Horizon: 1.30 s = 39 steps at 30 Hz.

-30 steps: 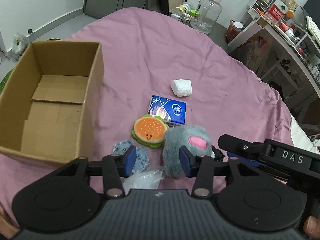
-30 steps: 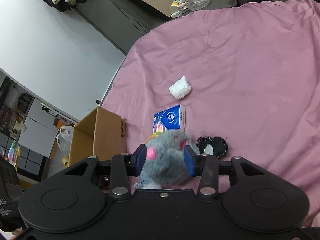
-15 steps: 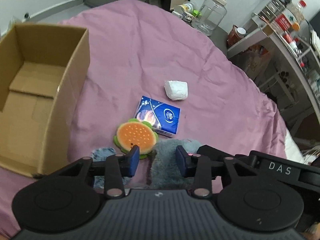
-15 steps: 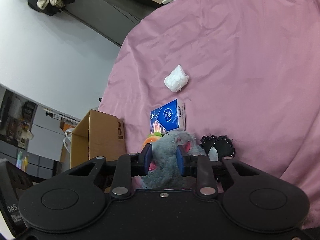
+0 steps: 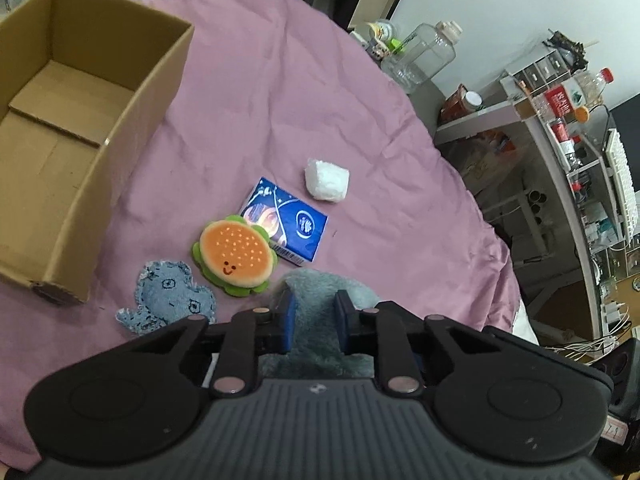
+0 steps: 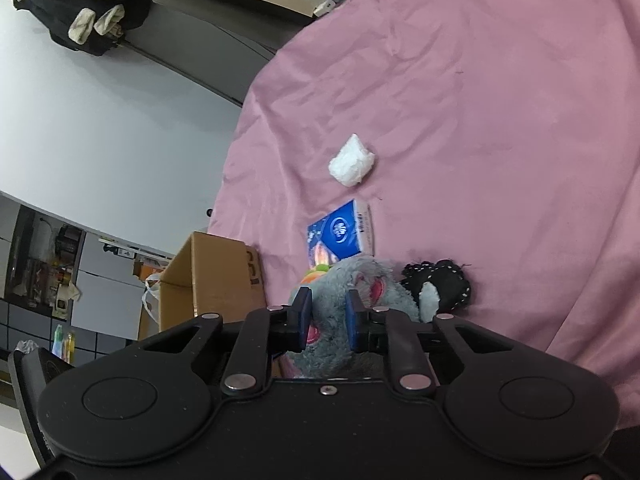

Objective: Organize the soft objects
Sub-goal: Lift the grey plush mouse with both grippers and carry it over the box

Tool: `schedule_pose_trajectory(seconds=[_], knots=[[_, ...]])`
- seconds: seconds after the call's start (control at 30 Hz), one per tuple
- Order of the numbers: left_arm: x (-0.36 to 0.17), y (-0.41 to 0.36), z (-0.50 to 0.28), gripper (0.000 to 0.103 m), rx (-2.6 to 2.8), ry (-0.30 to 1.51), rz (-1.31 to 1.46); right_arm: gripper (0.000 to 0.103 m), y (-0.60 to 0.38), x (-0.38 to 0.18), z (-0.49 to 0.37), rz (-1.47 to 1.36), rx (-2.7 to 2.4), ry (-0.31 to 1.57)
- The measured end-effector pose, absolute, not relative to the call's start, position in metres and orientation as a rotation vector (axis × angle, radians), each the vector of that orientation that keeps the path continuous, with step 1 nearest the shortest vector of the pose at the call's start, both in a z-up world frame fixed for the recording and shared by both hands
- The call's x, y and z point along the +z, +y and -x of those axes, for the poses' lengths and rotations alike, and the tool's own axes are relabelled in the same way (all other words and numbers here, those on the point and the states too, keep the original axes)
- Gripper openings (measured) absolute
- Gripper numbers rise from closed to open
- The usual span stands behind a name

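Grey fur fills both sets of jaws: the left gripper and the right gripper are each clamped narrow on the same grey plush toy, their blue pads pressed into its pile, both having just been closing with the toy between them. In the right wrist view the plush toy shows pink patches beside the pads and bulges out past the fingertips. It sits at the near edge of the pink bedsheet, close under both cameras. Just beyond it in the left wrist view lies a burger-shaped plush — orange with a green frill and a small smile — overlapping the corner of a blue tissue pack. A white crumpled wad rests a little farther on, near the pack but apart from it. To the left of the burger lies a frayed blue denim patch, flat on the sheet. An open cardboard box stands at the far left, nothing visible inside. In the right wrist view a black fabric piece with white stitching lies just beside the plush toy — touching it, as far as can be seen.
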<state>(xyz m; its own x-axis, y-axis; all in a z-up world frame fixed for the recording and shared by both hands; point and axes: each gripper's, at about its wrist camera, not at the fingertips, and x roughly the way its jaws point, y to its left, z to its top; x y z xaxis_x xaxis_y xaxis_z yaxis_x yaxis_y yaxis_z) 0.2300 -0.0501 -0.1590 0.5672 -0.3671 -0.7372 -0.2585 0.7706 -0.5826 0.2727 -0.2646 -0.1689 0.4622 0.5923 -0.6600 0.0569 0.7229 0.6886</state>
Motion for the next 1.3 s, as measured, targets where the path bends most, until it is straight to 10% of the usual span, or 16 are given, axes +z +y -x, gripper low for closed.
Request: schedule_pose_trajectory(seconds=[1.3], knots=[[-0.031, 0.083, -0.166, 0.017, 0.048, 0.785, 0.724, 0.016, -0.118, -0.043, -0.242, -0.629, 0.571, 0.925]])
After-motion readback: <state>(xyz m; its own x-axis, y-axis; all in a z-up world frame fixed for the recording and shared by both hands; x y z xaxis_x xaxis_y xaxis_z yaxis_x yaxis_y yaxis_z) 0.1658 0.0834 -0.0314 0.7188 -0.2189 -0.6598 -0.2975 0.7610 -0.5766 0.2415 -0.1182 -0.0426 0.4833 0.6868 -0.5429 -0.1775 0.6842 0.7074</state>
